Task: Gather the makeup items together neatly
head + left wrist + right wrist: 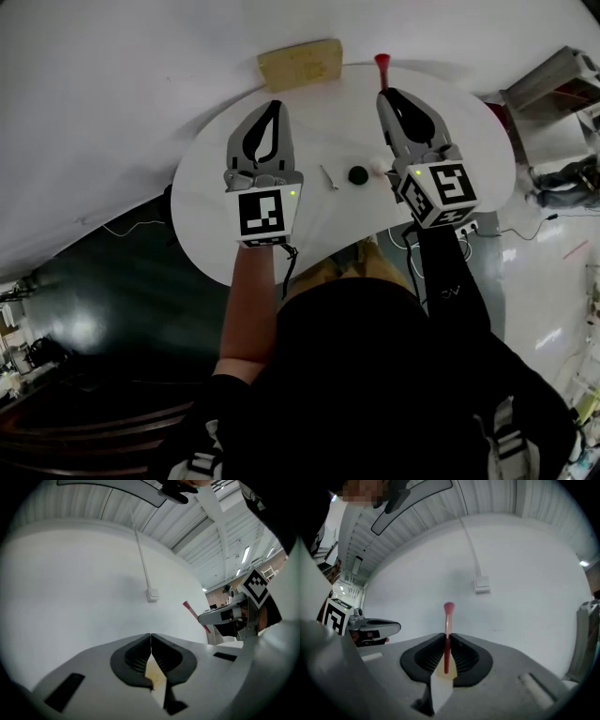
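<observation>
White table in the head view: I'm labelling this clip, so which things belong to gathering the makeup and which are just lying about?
Job: slim red makeup brush in the right gripper; round black compact; thin silver metal tool; small pale puff; perhaps the tan rectangular pad.
Lying about: white power strip on the floor; grey metal rack.

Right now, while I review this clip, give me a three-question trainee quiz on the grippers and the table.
1. What is the right gripper clamped on?
2. True or false: the left gripper has its jaws wide apart.
3. In the head view, the round black item lies on the table: A) between the two grippers, B) left of both grippers, C) inside a box.

Key: 1. A pink-tipped makeup brush, pointing out past the jaws. 2. False: the jaws are together with nothing held. 3. A.
</observation>
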